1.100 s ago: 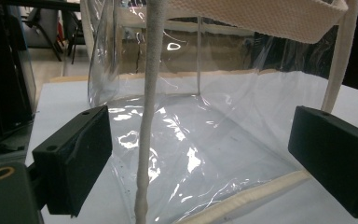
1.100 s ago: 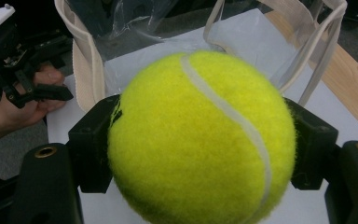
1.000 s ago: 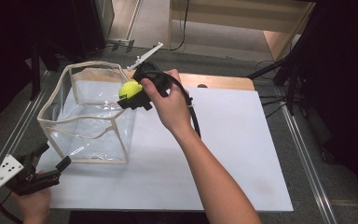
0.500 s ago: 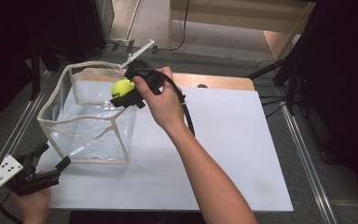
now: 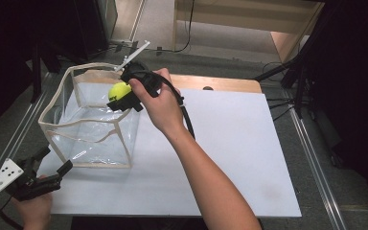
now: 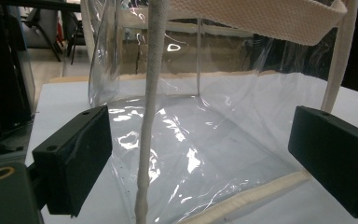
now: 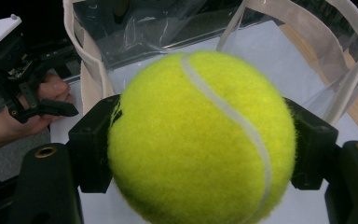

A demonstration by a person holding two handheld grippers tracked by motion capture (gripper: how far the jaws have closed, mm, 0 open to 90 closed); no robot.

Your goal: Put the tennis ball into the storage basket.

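A yellow tennis ball (image 5: 119, 89) (image 7: 200, 137) is clamped between the black jaws of my right gripper (image 5: 120, 97), held over the open top of a clear plastic bag (image 5: 93, 120) with cream fabric trim. The bag stands upright on the white table sheet (image 5: 230, 143) at the left. My left gripper (image 5: 52, 167) rests low at the table's front left corner, open, jaws wide apart with nothing between them. In the left gripper view its pads (image 6: 74, 158) face the bag's near wall (image 6: 200, 154) and a cream strap (image 6: 151, 93).
A wooden board edge (image 5: 220, 84) runs along the back of the sheet. Metal rails (image 5: 311, 158) flank the table on both sides. The white sheet stretches bare to the right of the bag. Dark surroundings lie beyond.
My right gripper has carried the tennis ball slightly left and away, further over the bag's opening. The left gripper has stayed put.
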